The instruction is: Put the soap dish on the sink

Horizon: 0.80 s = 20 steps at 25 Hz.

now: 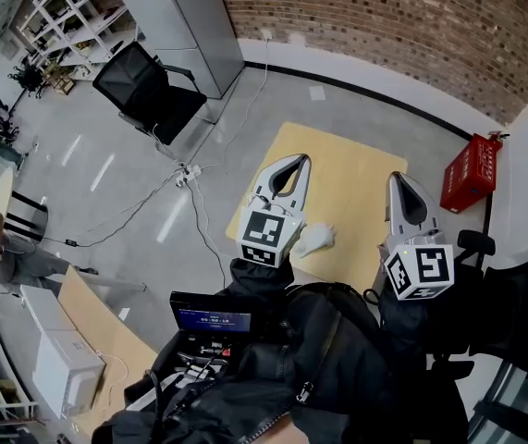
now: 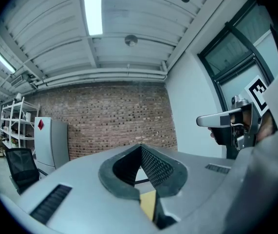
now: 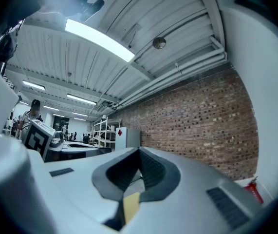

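Neither a soap dish nor a sink shows in any view. In the head view my left gripper point(image 1: 302, 159) and right gripper point(image 1: 394, 176) are held side by side, pointing level away from me above a tan floor mat point(image 1: 356, 178). Both are shut, jaw tips touching and nothing between them. The left gripper view shows its shut jaws point(image 2: 140, 146) facing a brick wall point(image 2: 114, 121), with the right gripper point(image 2: 216, 120) at the right edge. The right gripper view shows its shut jaws point(image 3: 139, 150) facing the same wall point(image 3: 202, 126). A small white object point(image 1: 314, 239) lies below, between the grippers.
A black office chair point(image 1: 148, 91) and a grey cabinet point(image 1: 185, 26) stand at the back left. Cables and a power strip point(image 1: 188, 176) cross the grey floor. A red crate point(image 1: 472, 172) sits by the right wall. A black device with a lit screen point(image 1: 210, 320) hangs at my chest.
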Each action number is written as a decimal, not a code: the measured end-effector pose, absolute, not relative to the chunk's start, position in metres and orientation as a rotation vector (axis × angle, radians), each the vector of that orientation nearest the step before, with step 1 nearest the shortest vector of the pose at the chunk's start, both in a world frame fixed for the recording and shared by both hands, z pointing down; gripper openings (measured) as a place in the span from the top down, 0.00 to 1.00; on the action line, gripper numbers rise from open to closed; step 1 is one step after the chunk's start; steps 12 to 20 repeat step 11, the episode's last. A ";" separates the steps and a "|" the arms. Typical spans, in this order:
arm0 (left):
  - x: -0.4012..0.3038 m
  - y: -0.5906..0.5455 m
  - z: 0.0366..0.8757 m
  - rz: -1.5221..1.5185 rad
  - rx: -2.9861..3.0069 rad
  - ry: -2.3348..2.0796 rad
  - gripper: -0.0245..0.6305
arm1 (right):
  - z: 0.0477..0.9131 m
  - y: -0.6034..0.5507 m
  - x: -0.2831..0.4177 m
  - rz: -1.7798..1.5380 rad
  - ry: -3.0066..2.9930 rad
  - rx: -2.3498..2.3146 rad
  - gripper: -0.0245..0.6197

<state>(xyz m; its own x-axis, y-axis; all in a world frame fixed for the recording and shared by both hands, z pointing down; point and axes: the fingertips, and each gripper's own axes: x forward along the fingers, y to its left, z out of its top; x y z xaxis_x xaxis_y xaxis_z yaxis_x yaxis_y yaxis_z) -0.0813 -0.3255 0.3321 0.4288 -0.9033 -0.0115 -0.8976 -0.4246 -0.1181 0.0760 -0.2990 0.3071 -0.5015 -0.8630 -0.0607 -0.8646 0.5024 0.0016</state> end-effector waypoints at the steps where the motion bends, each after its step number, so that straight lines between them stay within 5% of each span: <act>1: -0.082 -0.325 0.332 -0.080 -2.562 1.624 0.96 | 0.307 -0.299 0.076 0.048 2.678 -1.539 0.95; 20: -0.079 -0.323 0.336 -0.098 -2.572 1.616 0.96 | 0.311 -0.296 0.076 0.034 2.681 -1.537 0.95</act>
